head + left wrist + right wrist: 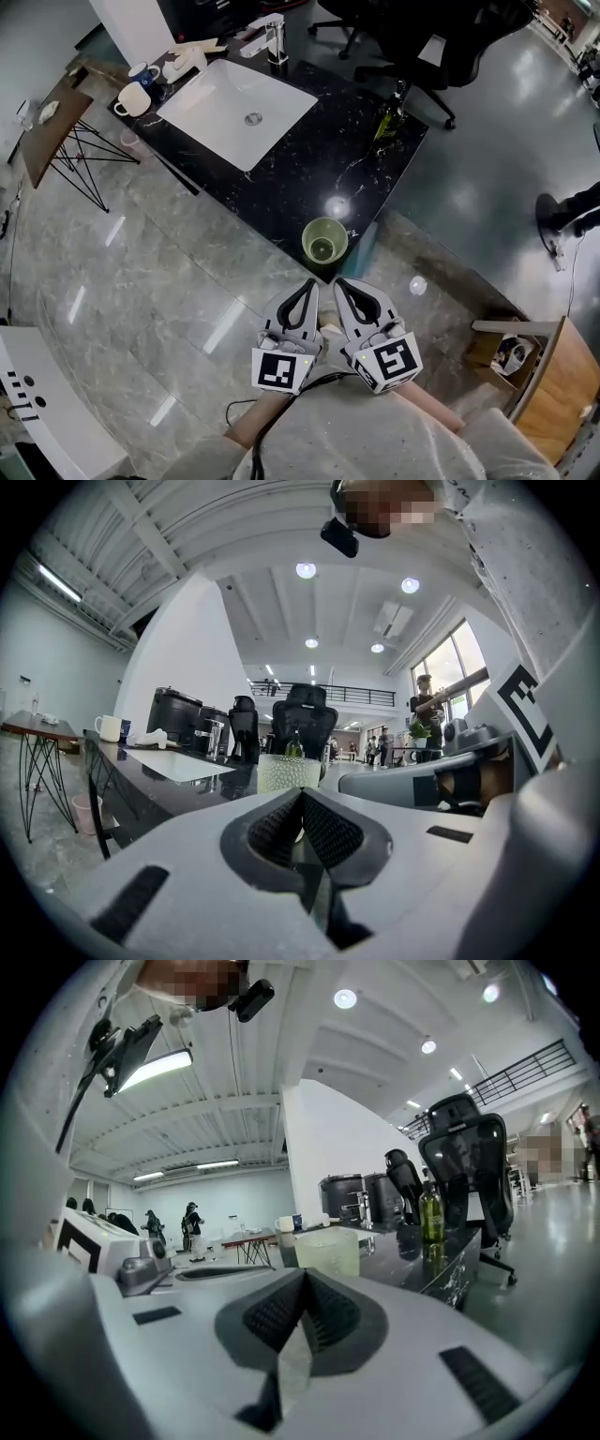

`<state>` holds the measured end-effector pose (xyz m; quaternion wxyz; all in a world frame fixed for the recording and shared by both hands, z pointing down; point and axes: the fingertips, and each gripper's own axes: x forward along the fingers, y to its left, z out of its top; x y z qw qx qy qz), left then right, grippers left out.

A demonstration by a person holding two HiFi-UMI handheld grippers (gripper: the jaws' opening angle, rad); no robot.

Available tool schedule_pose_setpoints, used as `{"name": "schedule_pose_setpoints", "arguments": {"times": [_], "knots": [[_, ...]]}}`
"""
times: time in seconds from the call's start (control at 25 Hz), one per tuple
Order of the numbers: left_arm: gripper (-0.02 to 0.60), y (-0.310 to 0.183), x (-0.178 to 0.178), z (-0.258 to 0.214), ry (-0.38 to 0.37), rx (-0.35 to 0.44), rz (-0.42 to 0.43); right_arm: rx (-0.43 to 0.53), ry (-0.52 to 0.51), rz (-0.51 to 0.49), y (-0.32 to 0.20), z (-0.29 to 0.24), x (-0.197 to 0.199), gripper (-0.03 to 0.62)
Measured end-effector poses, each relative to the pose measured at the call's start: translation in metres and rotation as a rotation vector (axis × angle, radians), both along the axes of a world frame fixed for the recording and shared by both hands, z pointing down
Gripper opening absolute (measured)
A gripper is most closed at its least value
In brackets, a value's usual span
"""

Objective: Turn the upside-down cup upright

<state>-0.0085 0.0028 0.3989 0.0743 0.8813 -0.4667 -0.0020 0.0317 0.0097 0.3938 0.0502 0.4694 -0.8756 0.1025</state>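
A pale green, translucent cup (pixel 324 241) with a dimpled wall and round rim stands mouth-up near the corner of a glossy black, white-veined stone counter (pixel 309 173). A shallow rectangular white sink (pixel 225 103) lies at the cup's ten o'clock. At its six o'clock the left gripper (pixel 310 283) and right gripper (pixel 340 283) sit side by side, pointing roughly level toward the cup without touching it. Each gripper's ribbed dark jaws are pressed together on nothing.

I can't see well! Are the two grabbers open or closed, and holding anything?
Left gripper: closed, holding nothing.
Right gripper: closed, holding nothing.
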Motion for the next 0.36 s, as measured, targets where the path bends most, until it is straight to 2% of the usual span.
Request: {"name": "schedule_pose_setpoints", "arguments": {"times": [0.36], "knots": [[0.008, -0.0031, 0.0019, -0.0028, -0.002, 0.003, 0.006, 0.015, 0.014, 0.029, -0.0037, -0.0036, 0.0043, 0.006]]}}
